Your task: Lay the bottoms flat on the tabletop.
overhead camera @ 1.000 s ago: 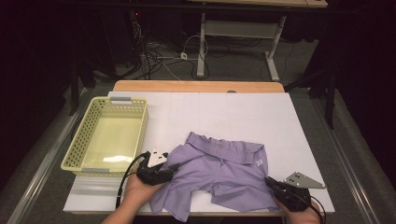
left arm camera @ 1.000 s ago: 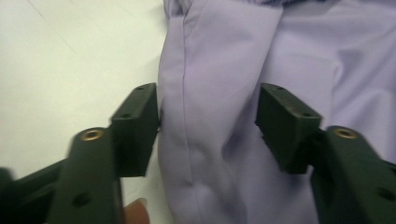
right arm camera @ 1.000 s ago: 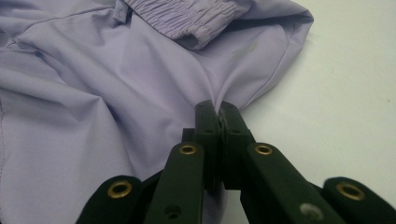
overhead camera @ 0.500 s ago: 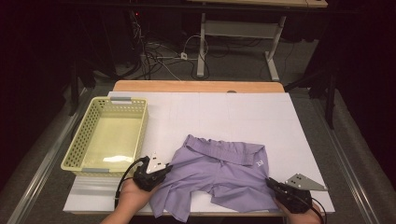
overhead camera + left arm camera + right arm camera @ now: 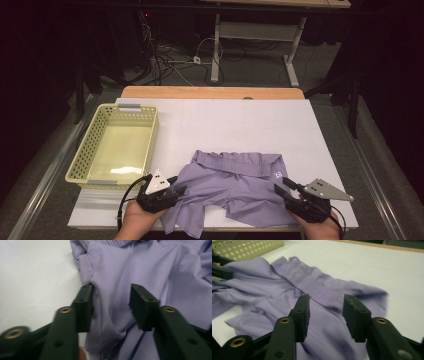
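Note:
A pair of lilac shorts (image 5: 235, 180) lies rumpled on the white table top (image 5: 250, 125), waistband toward the far side. My left gripper (image 5: 181, 189) sits at the shorts' left leg. Its jaws (image 5: 111, 297) have just been opening and stand apart, with a fold of the lilac cloth (image 5: 112, 315) lying loose between them. My right gripper (image 5: 282, 187) hovers at the shorts' right edge. Its jaws (image 5: 327, 307) have also just been opening and stand apart just above the cloth (image 5: 287, 290), not pressing on it.
A pale yellow perforated basket (image 5: 80, 165) stands at the left of the table, seen also as the basket (image 5: 247, 246) in the right gripper view. The table's wooden far edge (image 5: 210, 92) lies beyond. Desk legs and cables are on the floor behind.
The left gripper has slid toward the near edge and the shorts' left leg lies flatter. The right gripper has lifted slightly off the cloth.

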